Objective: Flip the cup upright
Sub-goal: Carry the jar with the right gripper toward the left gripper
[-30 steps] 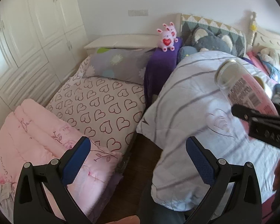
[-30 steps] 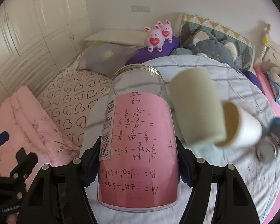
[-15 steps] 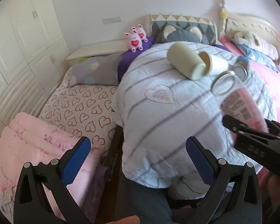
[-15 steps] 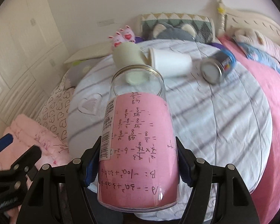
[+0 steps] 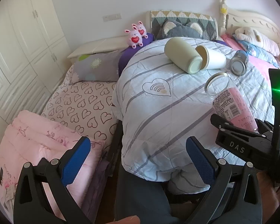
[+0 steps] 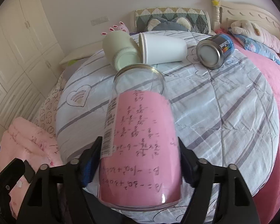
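Observation:
My right gripper (image 6: 140, 160) is shut on a clear glass cup with a pink math-print label (image 6: 140, 140). The cup is tilted, its open mouth pointing away from me, held over a round table with a striped cloth (image 6: 224, 112). In the left wrist view the cup (image 5: 231, 106) and the right gripper (image 5: 239, 141) are at the right. My left gripper (image 5: 138, 160) is open and empty, at the table's near left edge.
A cream cup (image 6: 121, 50), a white cup (image 6: 162, 50) and a metal can (image 6: 214, 50) lie on their sides at the table's far side. Beds with pink bedding (image 5: 37, 149), pillows and plush toys (image 5: 136, 35) surround the table. White cupboards (image 5: 18, 46) stand at the left.
Both grippers have swung right, bringing the table to the centre. The right gripper has brought the cup lower over the cloth, and the cup has tilted a little to the left.

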`<action>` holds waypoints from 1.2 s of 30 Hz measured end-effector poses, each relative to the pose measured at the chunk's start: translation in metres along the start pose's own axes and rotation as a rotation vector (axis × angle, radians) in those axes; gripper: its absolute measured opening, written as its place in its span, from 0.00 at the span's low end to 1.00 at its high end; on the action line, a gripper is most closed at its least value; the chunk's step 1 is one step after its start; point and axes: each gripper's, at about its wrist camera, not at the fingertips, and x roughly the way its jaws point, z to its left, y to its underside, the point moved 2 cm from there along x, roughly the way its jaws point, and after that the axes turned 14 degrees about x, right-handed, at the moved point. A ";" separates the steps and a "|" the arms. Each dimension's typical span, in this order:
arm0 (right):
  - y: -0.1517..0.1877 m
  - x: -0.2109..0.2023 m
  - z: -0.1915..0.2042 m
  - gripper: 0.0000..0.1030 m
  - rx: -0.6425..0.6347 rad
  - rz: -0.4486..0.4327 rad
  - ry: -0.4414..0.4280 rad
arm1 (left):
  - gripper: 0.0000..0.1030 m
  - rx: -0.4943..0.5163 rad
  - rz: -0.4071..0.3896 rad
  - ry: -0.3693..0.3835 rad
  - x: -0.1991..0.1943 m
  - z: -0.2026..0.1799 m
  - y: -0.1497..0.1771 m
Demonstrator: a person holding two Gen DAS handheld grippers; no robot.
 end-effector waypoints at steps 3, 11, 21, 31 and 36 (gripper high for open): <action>0.004 -0.006 0.000 0.79 -0.016 -0.013 -0.008 | 1.00 0.002 -0.008 -0.004 -0.006 -0.002 -0.001; 0.002 -0.038 -0.002 0.79 -0.031 -0.089 -0.032 | 1.00 0.009 -0.032 -0.020 -0.028 -0.010 -0.003; -0.001 -0.101 -0.020 0.79 -0.029 -0.193 -0.060 | 1.00 0.010 -0.060 -0.020 -0.055 -0.026 -0.005; 0.024 -0.174 -0.045 0.79 -0.071 -0.317 -0.009 | 1.00 -0.002 -0.090 0.019 -0.075 -0.050 0.006; 0.035 -0.184 -0.065 0.79 -0.042 -0.318 -0.004 | 1.00 0.003 -0.097 0.037 -0.083 -0.062 0.012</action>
